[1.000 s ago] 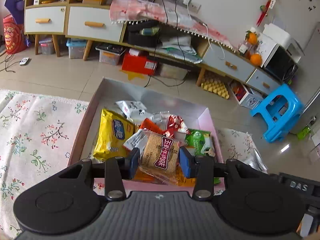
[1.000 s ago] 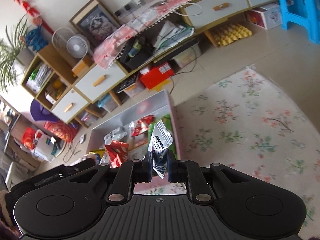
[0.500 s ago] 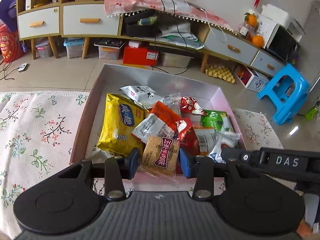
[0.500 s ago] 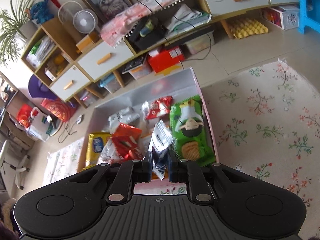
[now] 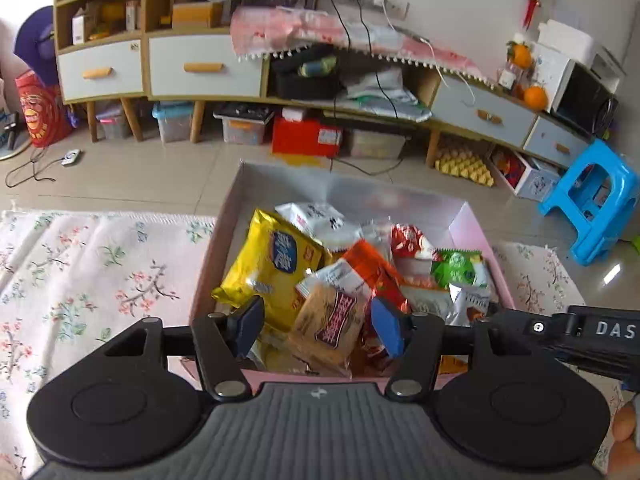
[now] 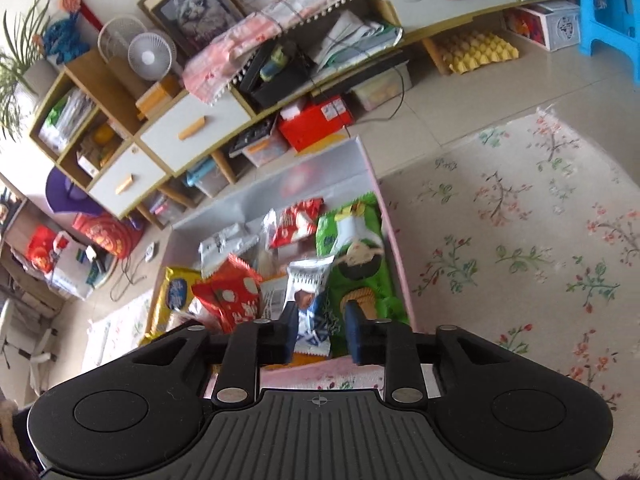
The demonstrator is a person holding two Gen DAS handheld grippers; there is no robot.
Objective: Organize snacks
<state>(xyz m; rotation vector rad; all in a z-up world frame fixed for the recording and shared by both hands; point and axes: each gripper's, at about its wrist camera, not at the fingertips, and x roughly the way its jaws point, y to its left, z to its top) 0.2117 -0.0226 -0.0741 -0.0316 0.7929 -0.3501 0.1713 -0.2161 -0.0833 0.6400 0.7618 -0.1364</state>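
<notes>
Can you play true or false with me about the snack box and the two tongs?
1. The pink cardboard box holds many snack packets. True.
2. The left tongs squeeze the tan cracker packet. False: they are opening, pads clear of it.
3. A yellow crinkly snack bag lies at the box's left side. True.
4. The right tongs hang over the flowery rug. False: they are over the box, opening around a white-and-blue packet.

A box [image 5: 476,232] is sitting on the floor between two rugs [image 5: 80,280], with snack packets [image 5: 276,264] lying heaped inside it. Behind it a low cabinet [image 5: 200,64] is running along the wall, storage bins [image 5: 172,120] sitting underneath, a stool [image 5: 592,200] standing to the right.
</notes>
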